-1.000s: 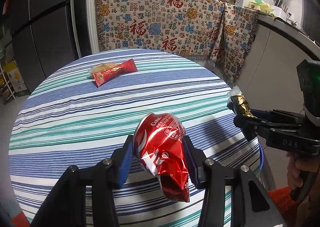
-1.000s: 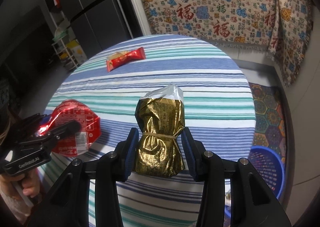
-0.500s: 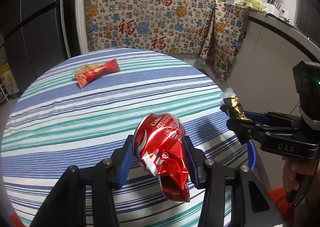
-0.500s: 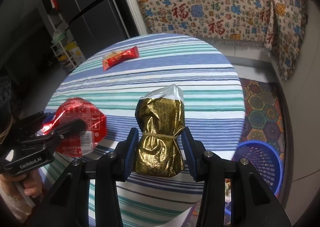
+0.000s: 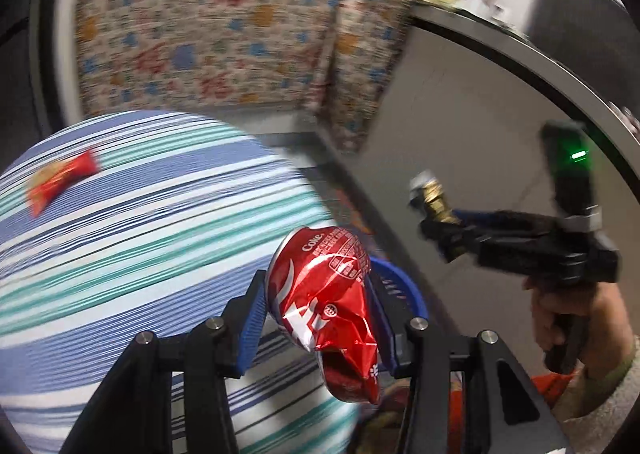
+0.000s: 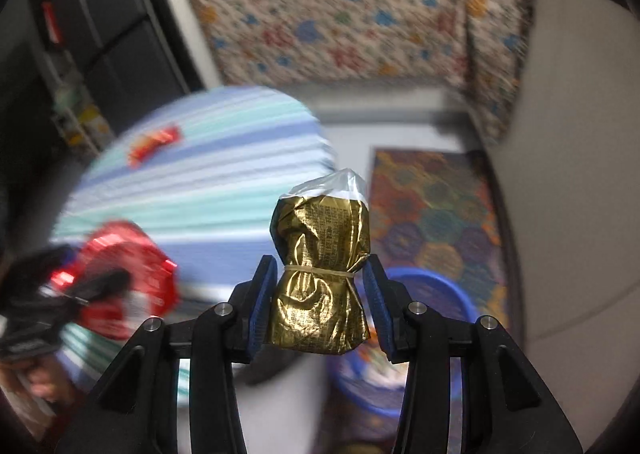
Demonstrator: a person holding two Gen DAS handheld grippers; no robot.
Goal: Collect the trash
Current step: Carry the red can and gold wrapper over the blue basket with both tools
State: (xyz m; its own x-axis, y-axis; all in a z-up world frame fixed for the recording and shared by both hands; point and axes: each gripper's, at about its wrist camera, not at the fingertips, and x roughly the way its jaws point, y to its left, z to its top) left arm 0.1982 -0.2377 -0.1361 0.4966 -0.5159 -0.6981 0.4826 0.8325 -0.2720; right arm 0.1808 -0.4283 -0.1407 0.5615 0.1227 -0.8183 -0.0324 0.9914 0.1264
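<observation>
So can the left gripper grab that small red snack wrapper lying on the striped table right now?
Probably not. The left gripper is already shut on a crushed red foil bag, so its fingers are full. The small red snack wrapper lies in the open across the striped table; nothing blocks it.

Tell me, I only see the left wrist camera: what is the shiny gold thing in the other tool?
Observer: A crumpled gold foil packet, a thin band tied round its middle, clear plastic at its top; the right tool pinches it.
Operator: Where's the bin?
Observer: The round blue plastic basket stands on the floor, showing right behind the packet.
Operator: Is it empty?
Observer: No, some litter lies inside, too blurred to name.
</observation>
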